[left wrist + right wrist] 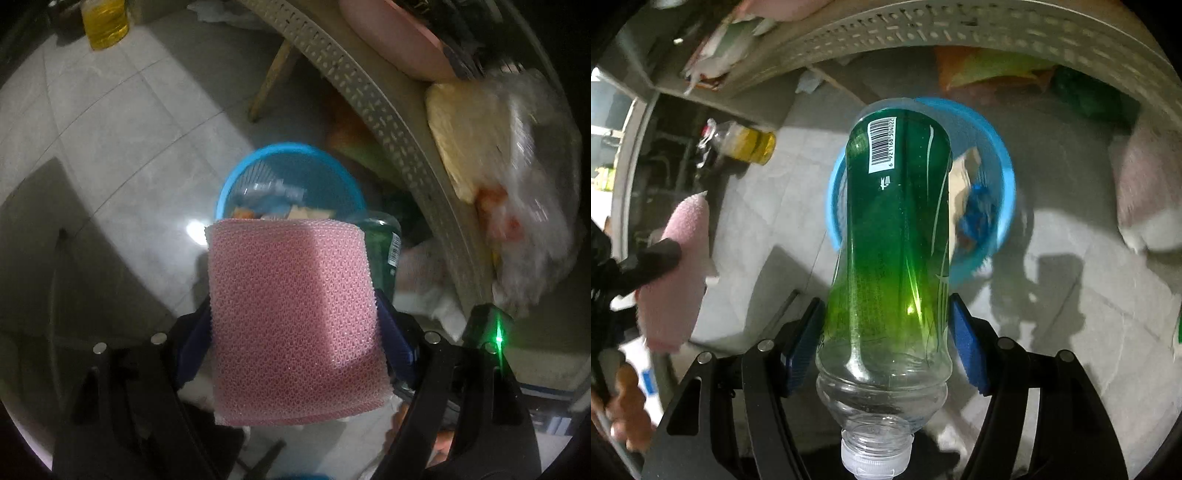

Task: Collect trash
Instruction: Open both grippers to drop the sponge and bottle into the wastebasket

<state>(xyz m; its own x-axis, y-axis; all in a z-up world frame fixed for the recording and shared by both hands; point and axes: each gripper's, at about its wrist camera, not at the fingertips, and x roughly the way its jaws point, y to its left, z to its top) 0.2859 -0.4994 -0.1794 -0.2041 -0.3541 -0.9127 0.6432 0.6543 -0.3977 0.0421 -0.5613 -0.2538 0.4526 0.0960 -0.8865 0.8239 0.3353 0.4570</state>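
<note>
So, quick rundown:

Left gripper (pixel 295 332): clamped on a pink foam net sleeve (pixel 291 317), blue pads squeezing it from both sides, pointing steeply down.
Pink foam net sleeve: sticks out ahead of the jaws, its far edge in line with the near rim of the blue basket (pixel 236 173) below.
Right gripper (pixel 886 332): blue pads on either side of a green plastic bottle (pixel 897 221), left pad touching it, right one touching or only just beside it, can't tell, but the bottle hangs there held.
Green plastic bottle: empty, white cap end toward the camera, barcode end pointing away, hanging right over the blue basket (pixel 1001 158).
Blue basket: round, on the grey tiled floor (pixel 110 147), already has paper scraps and a blue wrapper in it.
Bench (pixel 369 96): perforated beige edge curving above the basket, with a blurry clear plastic bag (pixel 528 177) and something yellow on top.
Oil bottle (pixel 753 144): yellow liquid inside, well off to the side on the floor.
Person's hand (pixel 628 406): fingers at the lower left of the right wrist view.
</note>
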